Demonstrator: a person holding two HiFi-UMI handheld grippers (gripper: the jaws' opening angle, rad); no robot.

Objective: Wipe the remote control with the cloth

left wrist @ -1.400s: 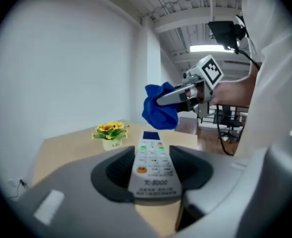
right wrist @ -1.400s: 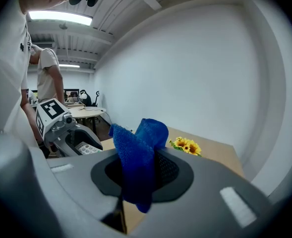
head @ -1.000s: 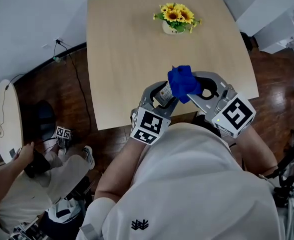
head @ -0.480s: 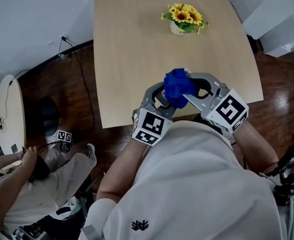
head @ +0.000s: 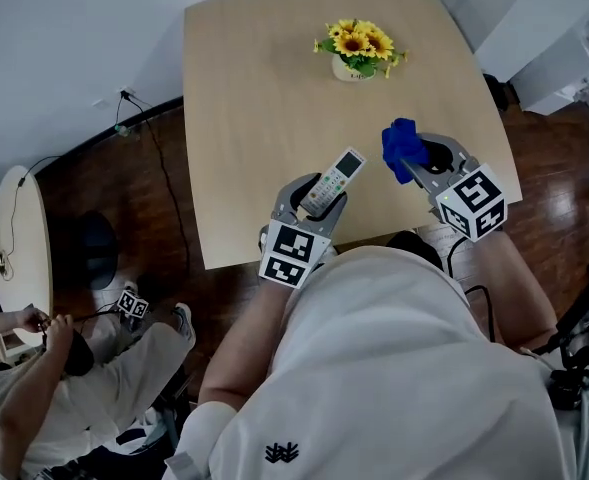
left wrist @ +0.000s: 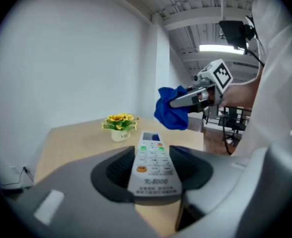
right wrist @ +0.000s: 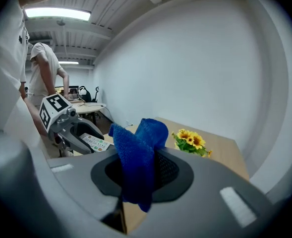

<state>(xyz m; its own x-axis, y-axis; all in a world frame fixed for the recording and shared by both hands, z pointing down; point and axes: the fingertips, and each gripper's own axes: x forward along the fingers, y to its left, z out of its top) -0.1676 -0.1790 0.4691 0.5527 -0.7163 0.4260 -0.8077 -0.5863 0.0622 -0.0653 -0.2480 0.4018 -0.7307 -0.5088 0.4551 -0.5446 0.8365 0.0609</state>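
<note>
Head view: left hand-held gripper (head: pixel 317 196) sits lower centre, jaws closed on the remote control (head: pixel 332 180). The remote sticks out past the jaws toward the upper right, button face up, over the near edge of the bench (head: pixel 244 98). Right hand-held gripper (head: pixel 421 154) is right of centre, clamped on the blue cloth (head: pixel 401 149), which is bunched at the jaw tips. Cloth and remote are apart, with bare bench showing between them. A pot of sunflowers (head: pixel 354 50) stands near the far edge, upper centre. A second person (head: pixel 44 378) sits lower left on the dark wood floor side, next to a round table (head: pixel 14 233) at the left edge.

Left gripper view: the remote (left wrist: pixel 154 165) lies centred between the two jaws, gripped along its lower half, screen end pointing away. The bunched cloth (left wrist: pixel 171 114) hangs upper right of centre from the other gripper's (left wrist: pixel 188 98) tips, above the remote's far end and not touching it. Sunflowers (left wrist: pixel 119 123) are left of centre on the bench (left wrist: pixel 71 138).

Right gripper view: the cloth (right wrist: pixel 138 162) is pinched between the jaws, one fold standing up and a tail hanging below them. The left gripper (right wrist: pixel 74 133) with the remote (right wrist: pixel 95 142) shows at mid left. Sunflowers (right wrist: pixel 191 142) are right of centre. A standing person (right wrist: pixel 44 78) is in the upper left background.
</note>
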